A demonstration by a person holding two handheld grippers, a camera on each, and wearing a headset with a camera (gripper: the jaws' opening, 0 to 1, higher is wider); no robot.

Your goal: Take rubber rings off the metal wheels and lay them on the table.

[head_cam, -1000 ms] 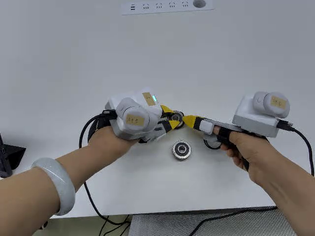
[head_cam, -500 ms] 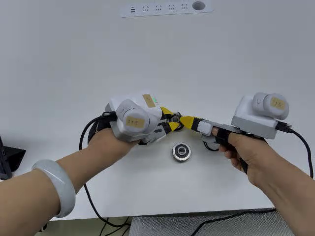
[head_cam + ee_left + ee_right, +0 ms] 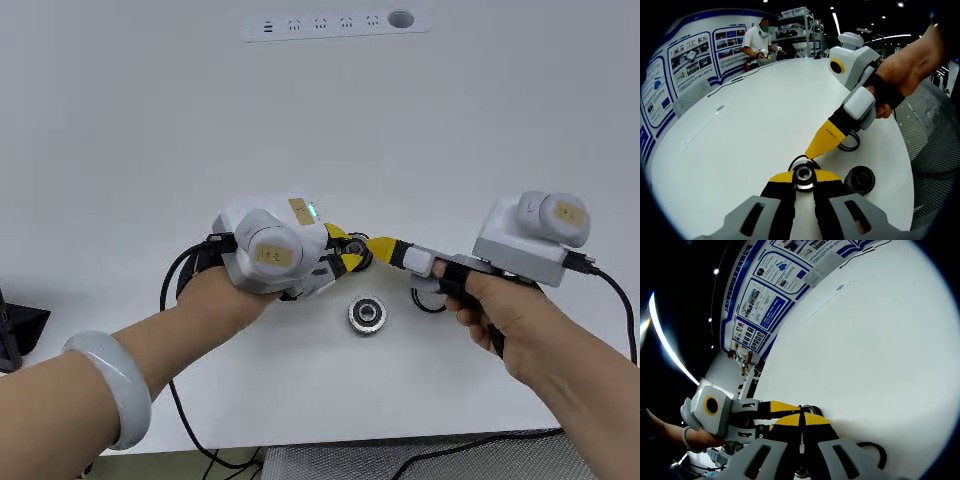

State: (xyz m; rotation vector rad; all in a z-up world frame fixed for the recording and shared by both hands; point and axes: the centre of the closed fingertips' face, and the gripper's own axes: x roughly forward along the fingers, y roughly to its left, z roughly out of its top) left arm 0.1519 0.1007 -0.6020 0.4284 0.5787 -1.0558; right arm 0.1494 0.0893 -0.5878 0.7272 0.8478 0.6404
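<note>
A small metal wheel (image 3: 804,175) with a black rubber ring on it is held just above the white table (image 3: 150,150). My left gripper (image 3: 804,179) is shut on the wheel's sides. My right gripper (image 3: 811,152) comes in from the right, its yellow tips shut on the ring's edge. In the head view the two grippers meet tip to tip: left gripper (image 3: 346,259), right gripper (image 3: 372,245). A second wheel (image 3: 367,314) lies flat on the table below them. A loose black rubber ring (image 3: 430,298) lies under my right gripper's body. It also shows in the right gripper view as the ring (image 3: 873,453).
A white power strip (image 3: 335,20) lies at the table's far edge. Black cables (image 3: 185,400) trail from both grippers over the near edge. A dark object (image 3: 15,322) sits at the far left. A person (image 3: 758,42) stands far behind the table.
The whole picture has shifted a little. Both grippers stay joined at the wheel, and the second wheel and the loose ring lie where they were.
</note>
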